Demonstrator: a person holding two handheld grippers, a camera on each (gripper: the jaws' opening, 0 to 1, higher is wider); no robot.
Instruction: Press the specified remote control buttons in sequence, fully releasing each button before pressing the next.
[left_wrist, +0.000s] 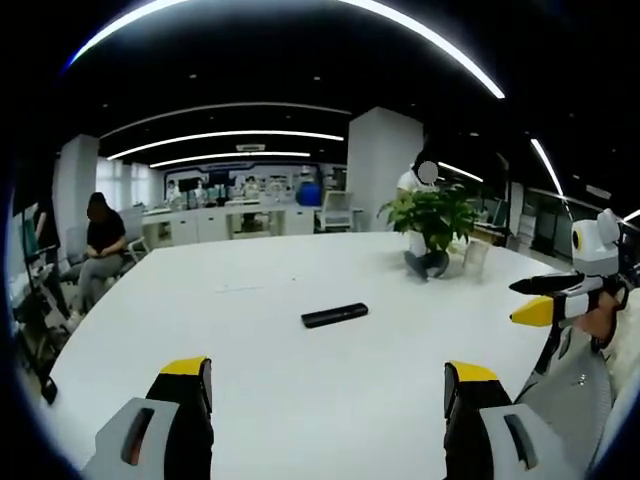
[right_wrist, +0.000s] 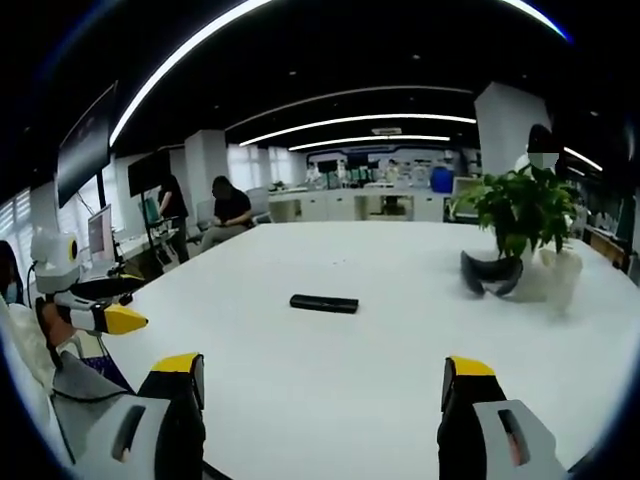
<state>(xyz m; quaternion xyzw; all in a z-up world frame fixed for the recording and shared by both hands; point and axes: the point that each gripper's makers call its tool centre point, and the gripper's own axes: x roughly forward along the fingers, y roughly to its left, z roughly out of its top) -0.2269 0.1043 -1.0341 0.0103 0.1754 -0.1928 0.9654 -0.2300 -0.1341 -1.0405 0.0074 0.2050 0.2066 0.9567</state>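
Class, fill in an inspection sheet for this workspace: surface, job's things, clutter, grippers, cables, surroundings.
Surface: white table, broad, mostly bare.
Job's things: black remote control lying flat mid-table, untouched.
Clutter: potted plant at the far side, with a dark object at its base.
Grippers: left gripper open, above the table; right gripper open, also short of the remote.
Cables: nothing seen.
Surroundings: open office with ceiling light strips, desks, a seated person.
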